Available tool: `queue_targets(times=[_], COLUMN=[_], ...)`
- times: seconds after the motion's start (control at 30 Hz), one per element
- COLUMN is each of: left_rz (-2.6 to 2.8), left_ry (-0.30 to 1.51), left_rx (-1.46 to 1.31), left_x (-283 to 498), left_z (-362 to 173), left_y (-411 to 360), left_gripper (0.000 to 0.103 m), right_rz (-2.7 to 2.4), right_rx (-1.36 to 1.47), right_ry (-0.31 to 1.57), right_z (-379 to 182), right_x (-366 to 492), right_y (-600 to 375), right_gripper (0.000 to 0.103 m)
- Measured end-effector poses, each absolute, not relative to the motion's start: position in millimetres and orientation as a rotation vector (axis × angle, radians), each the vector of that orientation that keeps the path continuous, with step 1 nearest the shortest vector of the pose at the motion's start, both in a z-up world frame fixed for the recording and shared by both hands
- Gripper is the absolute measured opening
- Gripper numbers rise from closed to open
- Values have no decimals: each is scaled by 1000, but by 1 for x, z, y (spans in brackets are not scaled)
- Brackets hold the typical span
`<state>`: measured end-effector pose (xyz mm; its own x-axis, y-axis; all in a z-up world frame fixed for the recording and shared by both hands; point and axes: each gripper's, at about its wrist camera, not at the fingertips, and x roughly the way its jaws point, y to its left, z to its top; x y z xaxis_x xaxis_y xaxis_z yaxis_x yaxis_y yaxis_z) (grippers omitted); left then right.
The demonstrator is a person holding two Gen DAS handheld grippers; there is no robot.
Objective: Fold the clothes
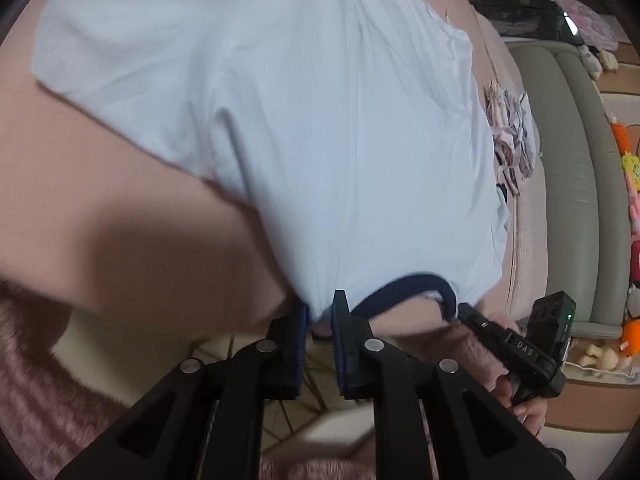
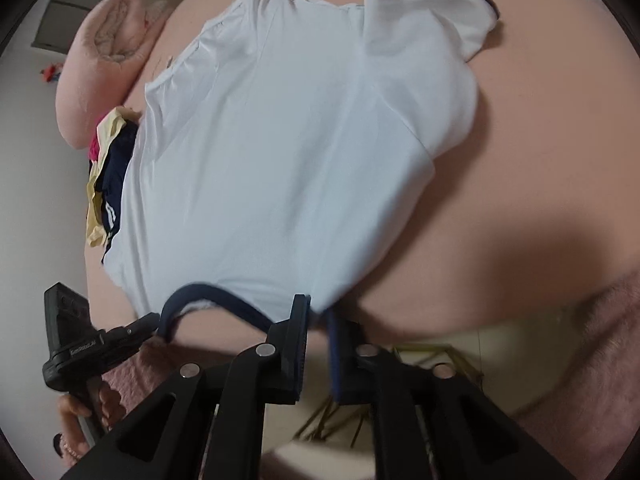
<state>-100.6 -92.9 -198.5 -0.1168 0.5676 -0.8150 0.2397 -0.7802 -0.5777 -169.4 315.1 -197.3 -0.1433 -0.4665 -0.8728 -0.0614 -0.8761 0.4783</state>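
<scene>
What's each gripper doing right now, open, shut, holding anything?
Left gripper: shut on the shoulder edge of the pale blue cotton T-shirt, beside its navy collar.
Right gripper: shut on the same T-shirt's other shoulder.

You've got the T-shirt spread flat on the bed, collar at the near edge between your left gripper and right gripper, clothes pile beside its far left.
</scene>
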Motion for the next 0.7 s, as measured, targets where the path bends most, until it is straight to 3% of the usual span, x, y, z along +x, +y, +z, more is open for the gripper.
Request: queue_targets(times=[0.23, 0.33, 0.47, 0.53, 0.67, 0.7], left_rz=[2155, 2215, 2228, 2173, 2069, 2052], left_ry=[-763, -616, -398, -355, -513, -542], left_rx=[-1661, -1626, -1717, -1779, -1845, -1859], left_x=[-127, -151, -159, -150, -139, -139], left_z=[-157, -168, -194, -204, -202, -199], left_y=[-80, -58, -38, -42, -71, -76], left_gripper=[12, 12, 13, 14, 15, 19], right_rz=[-2336, -2324, -2257, -2244, -2157, -2130], right_rx=[1570, 1545, 1725, 1716, 1780, 1809], right_ry=[-305, -197, 9, -20, -103, -127], right_z=[-132, -143, -192, -193, -194, -194], right_x=[-169, -189, -208, -198, -181, -180], right_y=[297, 265, 247, 259, 289, 295], right_gripper=[11, 13, 14, 14, 14, 14])
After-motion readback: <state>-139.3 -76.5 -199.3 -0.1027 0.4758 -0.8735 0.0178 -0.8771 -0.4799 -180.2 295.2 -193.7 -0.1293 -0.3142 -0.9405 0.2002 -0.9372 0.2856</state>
